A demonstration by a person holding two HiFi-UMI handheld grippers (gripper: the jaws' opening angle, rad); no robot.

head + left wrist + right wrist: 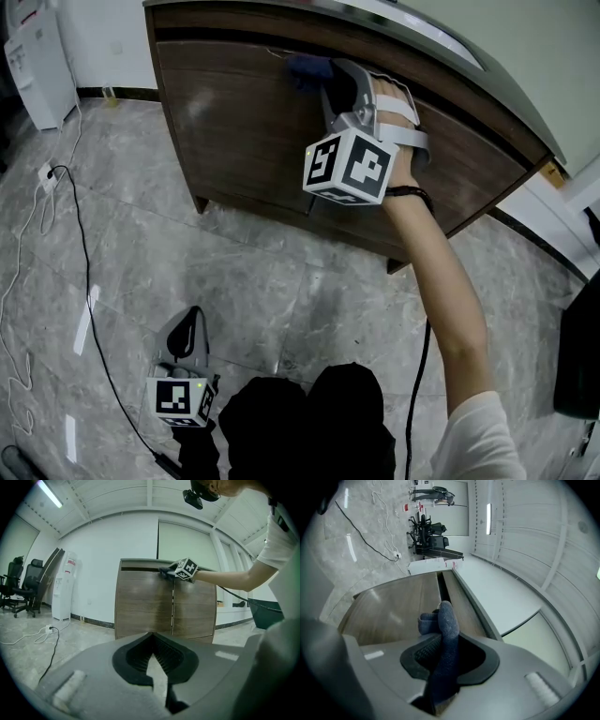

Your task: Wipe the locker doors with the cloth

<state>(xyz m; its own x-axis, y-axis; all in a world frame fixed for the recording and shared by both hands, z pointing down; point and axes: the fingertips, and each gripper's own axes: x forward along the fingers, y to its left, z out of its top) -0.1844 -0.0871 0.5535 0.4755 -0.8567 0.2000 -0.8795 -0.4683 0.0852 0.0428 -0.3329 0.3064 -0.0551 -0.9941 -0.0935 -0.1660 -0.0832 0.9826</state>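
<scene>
- The right gripper is clenched on the dark blue cloth.
- The cloth stands as one long fold between the jaws. Its long axis runs along the gripper, and its bunched free end points at the locker.
- That end lies against the top of the wood-grain locker doors, just under the upper edge and beside the seam between the two doors.
- The left gripper hangs low over the floor, near the person. Its jaws are closed together and grasp nothing.
</scene>
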